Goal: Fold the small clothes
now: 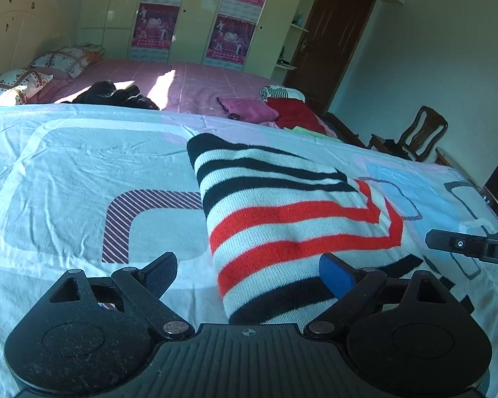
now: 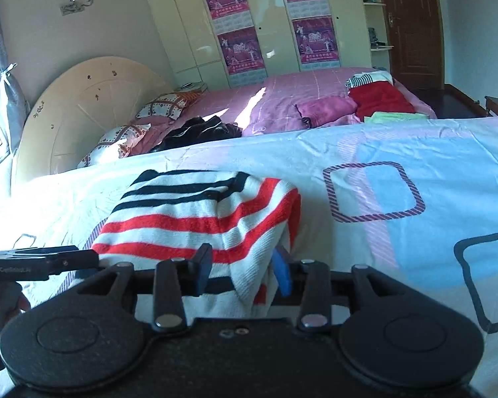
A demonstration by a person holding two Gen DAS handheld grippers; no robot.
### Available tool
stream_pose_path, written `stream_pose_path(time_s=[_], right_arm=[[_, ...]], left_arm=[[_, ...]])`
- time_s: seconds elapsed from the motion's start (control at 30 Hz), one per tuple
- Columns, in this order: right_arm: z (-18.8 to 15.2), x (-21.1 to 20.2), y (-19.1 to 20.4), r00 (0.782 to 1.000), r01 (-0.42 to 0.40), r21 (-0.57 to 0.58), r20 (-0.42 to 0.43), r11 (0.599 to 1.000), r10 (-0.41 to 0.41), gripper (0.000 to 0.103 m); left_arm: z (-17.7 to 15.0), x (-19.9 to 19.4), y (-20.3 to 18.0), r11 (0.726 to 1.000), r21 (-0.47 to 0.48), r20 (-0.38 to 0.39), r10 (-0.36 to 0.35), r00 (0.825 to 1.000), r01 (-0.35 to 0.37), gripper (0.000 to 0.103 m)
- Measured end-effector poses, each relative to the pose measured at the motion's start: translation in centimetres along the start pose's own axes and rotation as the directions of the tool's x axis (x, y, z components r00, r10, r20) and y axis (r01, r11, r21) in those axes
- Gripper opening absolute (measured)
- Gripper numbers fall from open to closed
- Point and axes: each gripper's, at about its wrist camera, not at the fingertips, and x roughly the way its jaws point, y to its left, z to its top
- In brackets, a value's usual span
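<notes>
Right wrist view: your right gripper [image 2: 240,273] stood partly open around the striped sweater's [image 2: 196,219] edge, your left gripper [image 1: 249,273] spread wide.

Folded striped sweater [image 1: 282,219] on pale patterned sheet [image 1: 66,172], left claw [image 1: 249,275] spread wide over its near edge

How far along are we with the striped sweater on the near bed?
Done: the striped sweater lies folded into a compact block on the patterned sheet.
In hand: nothing gripped. The left tongs are wide open; the right tongs stand open around its near edge, pads not pressing.
Left: the dark clothes on the pink bed look unfolded.
</notes>
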Motion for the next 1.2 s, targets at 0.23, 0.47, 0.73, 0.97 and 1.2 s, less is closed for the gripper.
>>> stream_pose_path(time_s=[0.23,0.47,0.73,0.97,1.2], right_arm=[[-2.1,3.1,-0.1,0.99,0.087,0.011,-0.111,0.996,-0.085,0.051],[-2.0,1.7,0.3,0.989,0.097,-0.005,-0.108,0.995,-0.097,0.046],[-3.5,-0.2,0.8,0.989,0.05,-0.006,-0.136,0.999,-0.051,0.045],[-6.0,-2.5,-0.3,0.994,0.047,0.06,-0.105,0.997,-0.041,0.046],[-6.5,-2.0,-1.2,0.997,0.029,0.129,-0.078,0.991,-0.019,0.044]], left_arm=[[-1.6,1.1,0.6,0.997,-0.069,-0.039,0.014,0.999,-0.017,0.103],[-1.4,0.1,0.0,0.999,0.001,-0.043,0.039,0.998,-0.039,0.103],[-2.5,-1.7,0.0,1.0,0.02,-0.062,0.011,0.998,-0.01,0.103],[-6.1,-3.8,0.9,1.0,0.029,-0.072,0.012,0.997,-0.01,0.103],[-5.7,-4.4,0.5,0.999,0.035,-0.038,0.025,0.999,-0.024,0.103]])
